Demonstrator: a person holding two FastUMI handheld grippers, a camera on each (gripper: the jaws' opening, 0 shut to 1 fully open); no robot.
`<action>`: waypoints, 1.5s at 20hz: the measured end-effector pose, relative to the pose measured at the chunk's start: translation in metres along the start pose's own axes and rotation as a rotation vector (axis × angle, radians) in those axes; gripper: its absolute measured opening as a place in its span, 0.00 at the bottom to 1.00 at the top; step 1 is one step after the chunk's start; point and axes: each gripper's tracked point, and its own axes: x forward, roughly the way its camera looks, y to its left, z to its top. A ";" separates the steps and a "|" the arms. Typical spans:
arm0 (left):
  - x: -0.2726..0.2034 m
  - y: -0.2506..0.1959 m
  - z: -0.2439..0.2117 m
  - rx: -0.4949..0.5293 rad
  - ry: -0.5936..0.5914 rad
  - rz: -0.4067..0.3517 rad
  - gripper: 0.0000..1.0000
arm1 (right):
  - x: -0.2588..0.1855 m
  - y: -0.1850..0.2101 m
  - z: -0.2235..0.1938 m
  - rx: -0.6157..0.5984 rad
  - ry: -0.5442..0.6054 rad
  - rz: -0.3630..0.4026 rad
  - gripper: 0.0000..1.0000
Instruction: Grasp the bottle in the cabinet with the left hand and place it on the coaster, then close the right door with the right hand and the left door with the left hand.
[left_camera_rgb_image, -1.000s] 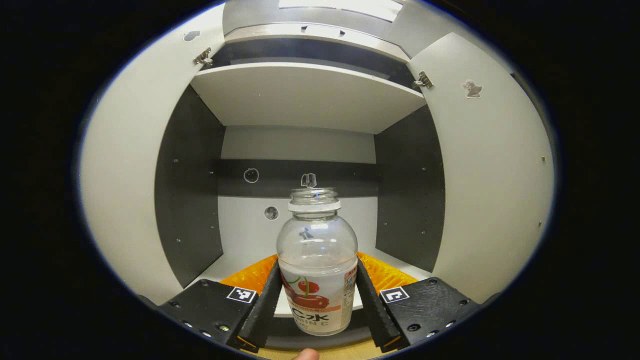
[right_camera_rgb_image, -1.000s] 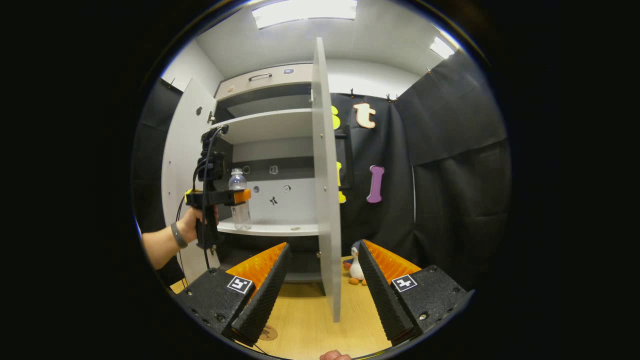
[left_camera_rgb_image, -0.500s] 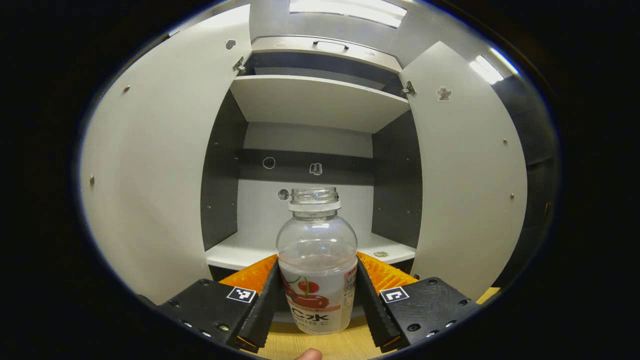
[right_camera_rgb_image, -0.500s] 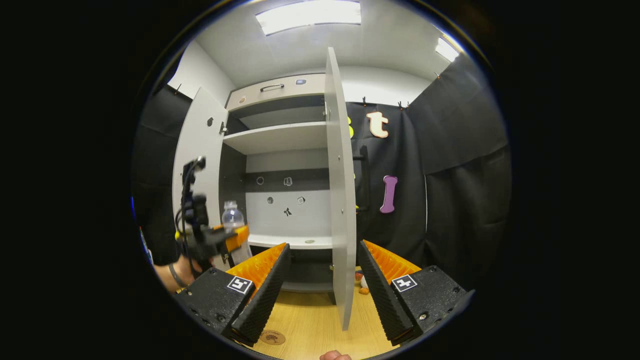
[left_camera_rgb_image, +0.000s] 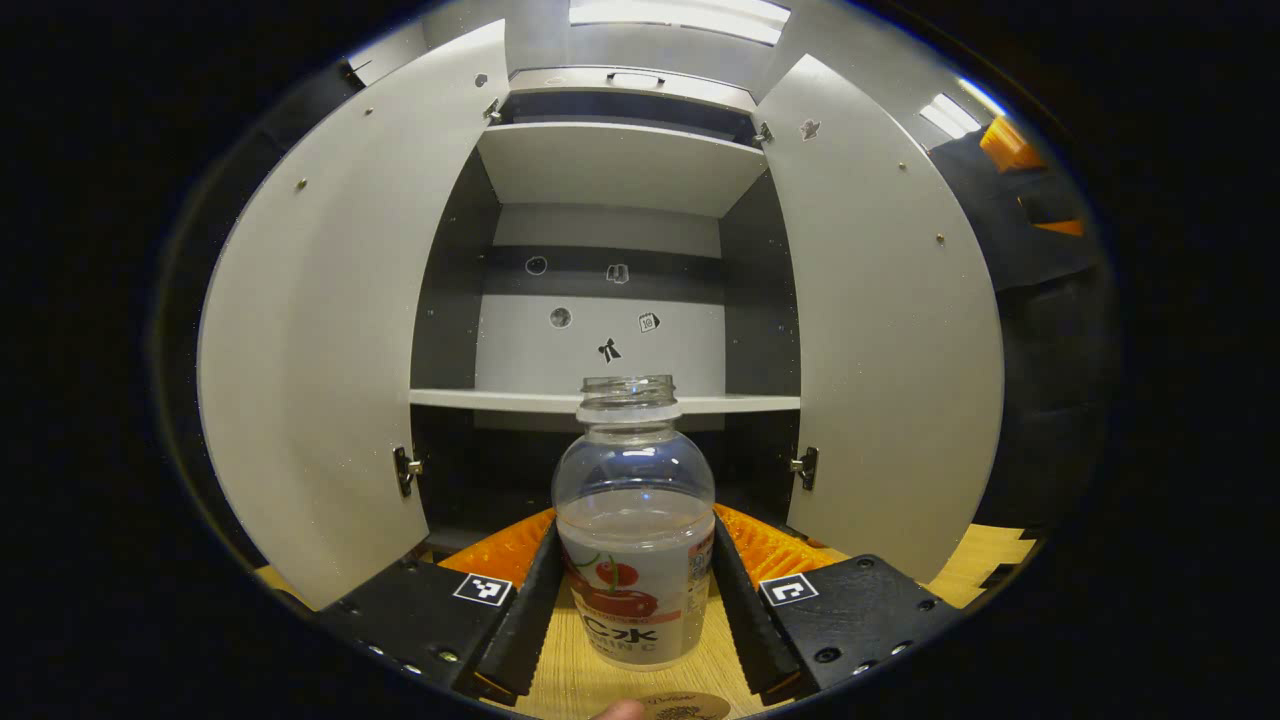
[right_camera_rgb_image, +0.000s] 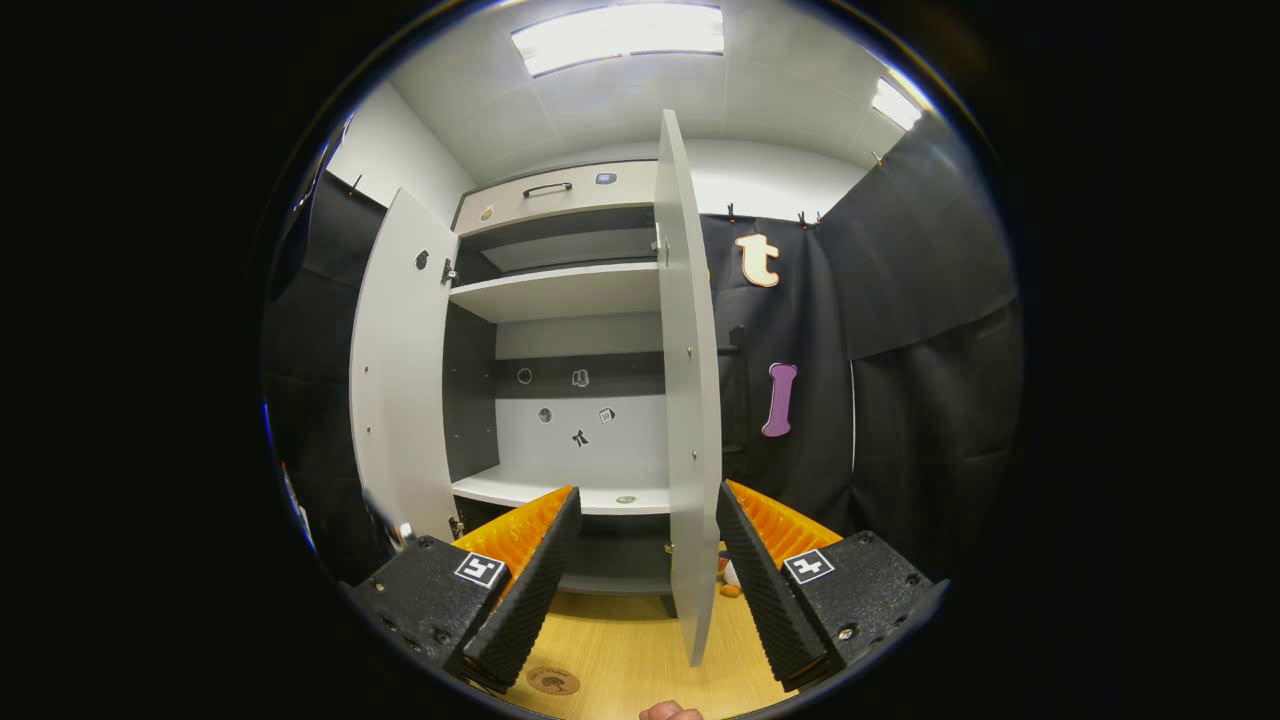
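My left gripper (left_camera_rgb_image: 633, 590) is shut on a clear, capless bottle (left_camera_rgb_image: 634, 530) with a cherry label, held upright in front of the cabinet above the wooden table (left_camera_rgb_image: 580, 675). A round brown coaster (left_camera_rgb_image: 685, 707) peeks in just below the bottle at the bottom edge; it also lies on the table in the right gripper view, coaster (right_camera_rgb_image: 552, 681). The cabinet's left door (left_camera_rgb_image: 320, 330) and right door (left_camera_rgb_image: 885, 330) both stand open. My right gripper (right_camera_rgb_image: 640, 585) is open, its fingers either side of the right door's edge (right_camera_rgb_image: 690, 400), apart from it.
The cabinet's lower shelf (left_camera_rgb_image: 600, 401) is bare apart from a small round thing (right_camera_rgb_image: 626, 499). A small plush toy (right_camera_rgb_image: 728, 575) sits on the table behind the right door. Black cloth hangs to the right of the cabinet.
My left gripper has drawn the bottle out of the cabinet and lowered it toward the table; the coaster came into view under it. The left hand and gripper have left the right gripper view.
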 end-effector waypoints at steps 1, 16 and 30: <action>-0.004 -0.003 -0.012 -0.004 0.011 0.008 0.75 | -0.002 0.000 0.002 -0.008 -0.001 -0.006 0.83; -0.038 -0.026 -0.108 0.020 0.115 -0.042 0.75 | -0.002 0.003 -0.006 -0.027 0.076 -0.012 0.84; -0.048 -0.028 -0.120 0.016 0.113 -0.038 0.79 | -0.003 0.005 -0.017 -0.015 0.114 -0.001 0.83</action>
